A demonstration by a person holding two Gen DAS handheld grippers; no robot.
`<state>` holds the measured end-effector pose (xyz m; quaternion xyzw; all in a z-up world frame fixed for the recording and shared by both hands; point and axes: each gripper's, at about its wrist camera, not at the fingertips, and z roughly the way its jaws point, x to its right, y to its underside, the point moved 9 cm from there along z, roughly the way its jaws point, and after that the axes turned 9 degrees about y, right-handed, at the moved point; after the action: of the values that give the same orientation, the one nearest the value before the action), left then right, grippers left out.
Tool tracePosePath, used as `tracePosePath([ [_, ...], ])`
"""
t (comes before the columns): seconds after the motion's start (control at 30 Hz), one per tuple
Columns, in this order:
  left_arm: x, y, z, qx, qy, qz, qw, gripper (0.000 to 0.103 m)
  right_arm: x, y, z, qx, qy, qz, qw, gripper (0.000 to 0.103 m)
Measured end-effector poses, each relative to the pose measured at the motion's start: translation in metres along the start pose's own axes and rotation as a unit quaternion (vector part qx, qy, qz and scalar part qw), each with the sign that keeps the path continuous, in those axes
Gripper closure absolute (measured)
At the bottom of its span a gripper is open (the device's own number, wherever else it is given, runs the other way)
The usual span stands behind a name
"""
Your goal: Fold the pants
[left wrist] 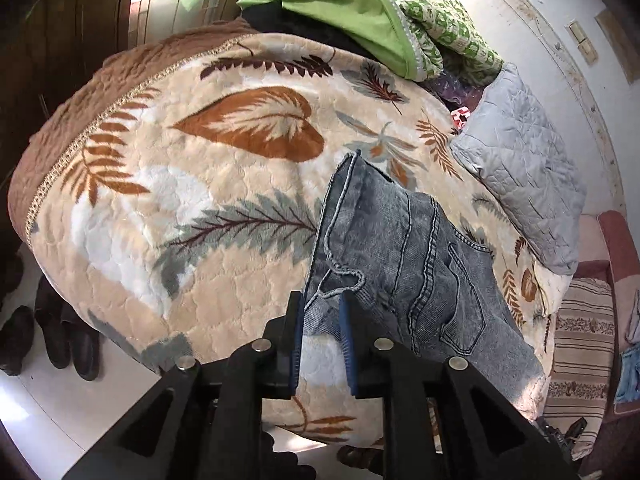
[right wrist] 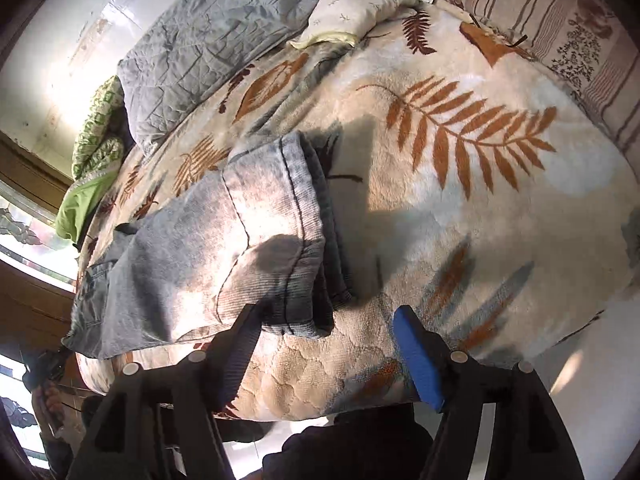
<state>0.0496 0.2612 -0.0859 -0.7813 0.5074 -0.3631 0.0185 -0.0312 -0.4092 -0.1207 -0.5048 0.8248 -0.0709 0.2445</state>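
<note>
- Only the left wrist view shows the jeans' (left wrist: 404, 256) stitched pocket and dark shoes (left wrist: 64, 332) on the floor; the right shows hemmed leg ends.
- The faded grey-blue denim lies folded on a plush leaf-print blanket (left wrist: 192, 184).
- Left gripper (left wrist: 320, 312) fingers narrowly parted around a denim edge; whether they pinch, I cannot tell.
- Right gripper (right wrist: 328, 320) spread wide, empty.

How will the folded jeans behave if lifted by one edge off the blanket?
The jeans will probably sag and unfold: the layers lie loose, creased and draped. Thick seams and stacked denim suggest some heft. The plush blanket likely grips them, so a push would bunch them rather than slide.
</note>
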Motion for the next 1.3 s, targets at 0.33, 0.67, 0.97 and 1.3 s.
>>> tracePosePath([
  [0.33, 0.096, 0.021, 0.055, -0.015, 0.011, 0.134, 0.9909, 0.051, -0.02, -0.098, 0.008, -0.003, -0.091, 0.092, 0.992, 0.029],
  [0.67, 0.068, 0.044, 0.094, -0.049, -0.019, 0.142, 0.9884, 0.049, -0.05, -0.1, 0.082, -0.146, -0.098, 0.026, 0.984, 0.09],
  [0.97, 0.069, 0.045, 0.092, -0.04, -0.012, 0.148, 0.9881, 0.048, -0.092, -0.154, -0.044, 0.148, -0.068, -0.066, 0.984, 0.096],
  [1.3, 0.074, 0.042, 0.094, -0.043, -0.03, 0.15, 0.9873, 0.042, -0.032, -0.101, 0.038, 0.016, -0.052, 0.015, 0.998, 0.032],
])
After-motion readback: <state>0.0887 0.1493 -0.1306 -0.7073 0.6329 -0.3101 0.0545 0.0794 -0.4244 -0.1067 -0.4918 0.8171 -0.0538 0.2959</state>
